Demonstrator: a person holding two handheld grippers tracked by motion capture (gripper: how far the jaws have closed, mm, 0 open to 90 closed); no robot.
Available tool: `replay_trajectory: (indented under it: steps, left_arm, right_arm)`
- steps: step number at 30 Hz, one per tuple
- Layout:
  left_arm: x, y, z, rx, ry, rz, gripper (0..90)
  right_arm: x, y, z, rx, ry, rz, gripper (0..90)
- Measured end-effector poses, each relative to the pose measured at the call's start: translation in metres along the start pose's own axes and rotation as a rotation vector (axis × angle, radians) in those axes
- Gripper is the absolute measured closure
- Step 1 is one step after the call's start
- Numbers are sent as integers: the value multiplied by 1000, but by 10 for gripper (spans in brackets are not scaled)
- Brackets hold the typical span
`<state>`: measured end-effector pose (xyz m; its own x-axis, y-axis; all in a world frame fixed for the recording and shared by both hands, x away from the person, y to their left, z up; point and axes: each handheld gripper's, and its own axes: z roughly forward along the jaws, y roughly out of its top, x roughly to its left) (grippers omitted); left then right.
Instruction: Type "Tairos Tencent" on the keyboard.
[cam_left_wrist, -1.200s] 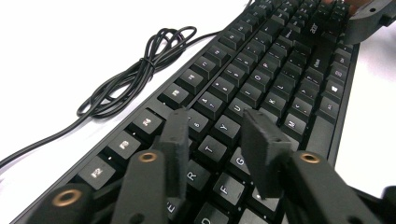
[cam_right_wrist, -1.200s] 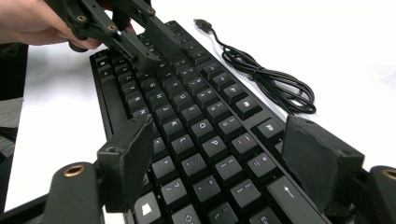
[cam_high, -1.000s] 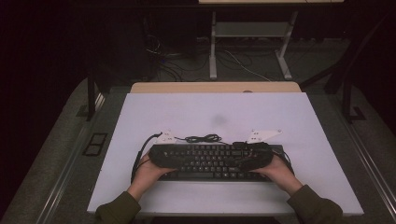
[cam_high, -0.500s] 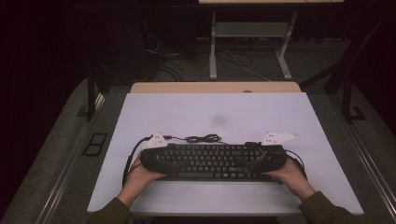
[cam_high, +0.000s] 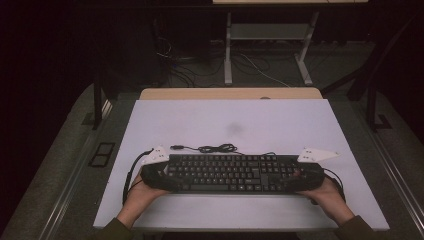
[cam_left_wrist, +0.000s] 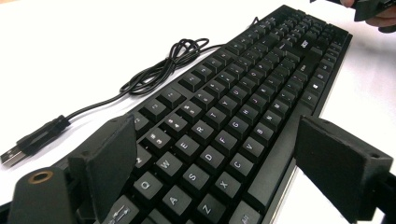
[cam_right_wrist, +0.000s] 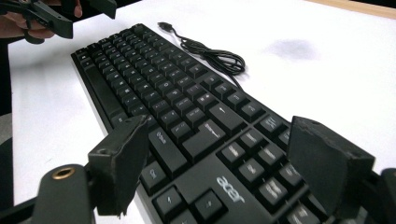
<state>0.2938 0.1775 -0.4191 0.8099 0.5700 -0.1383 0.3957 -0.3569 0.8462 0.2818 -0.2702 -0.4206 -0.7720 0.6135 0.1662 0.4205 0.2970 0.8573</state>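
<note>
Matt black plastic keyboard (cam_high: 232, 173) — smooth white table (cam_high: 240, 125), rubbery cable (cam_high: 210, 148).

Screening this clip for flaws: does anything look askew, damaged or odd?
Little stands out. The keyboard lies flat and square on the white table. Its unplugged cable sits loosely bunched behind it, and a faint grey smudge marks the tabletop.

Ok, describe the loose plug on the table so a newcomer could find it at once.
Start at the white table, then the black keyboard near its front edge. Behind it lies a bundled black cable; the USB plug is its free left end, the only metal-tipped piece.
</note>
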Motion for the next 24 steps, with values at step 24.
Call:
replay_trajectory:
  steps: [24]
  left_arm:
    - [3,-8,-12,3,11,6,130]
  right_arm:
    - [-13,-21,-26,-7,-50,30,202]
